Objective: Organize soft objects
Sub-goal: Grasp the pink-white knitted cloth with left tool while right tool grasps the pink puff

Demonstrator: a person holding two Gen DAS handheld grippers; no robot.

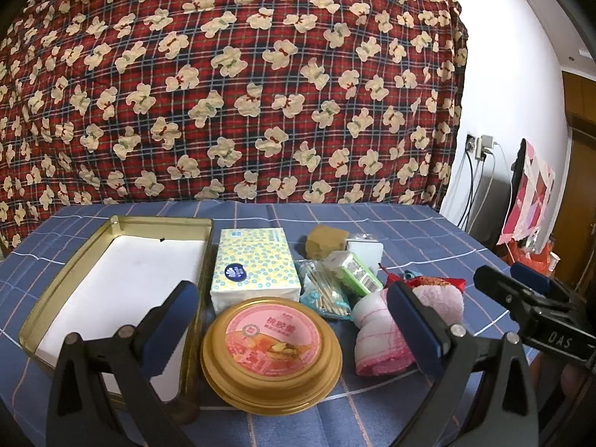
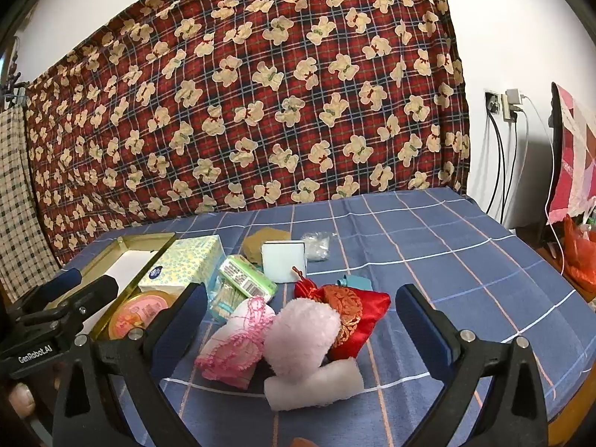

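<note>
Hovering with jaws spread, left gripper [image 1: 294, 320] over gold tin [image 1: 33, 329] rim, right gripper [image 2: 301, 316] above pink towel [image 2: 234, 339], bare blue cloth [image 2: 465, 260] rightward

A red plaid bear-print cloth [image 1: 231, 85] hangs behind the blue checked tablecloth [image 2: 428, 246], while cables [image 2: 499, 171] drop from a wall socket [image 2: 492, 101] beside an orange plastic bag [image 2: 581, 257] at the right.

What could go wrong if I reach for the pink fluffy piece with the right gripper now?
The right gripper is open, but the pink fluffy piece touches the red satin pouch and pink-edged cloth, so shutting could snag a neighbour. The white foam block in front might get pushed.
</note>
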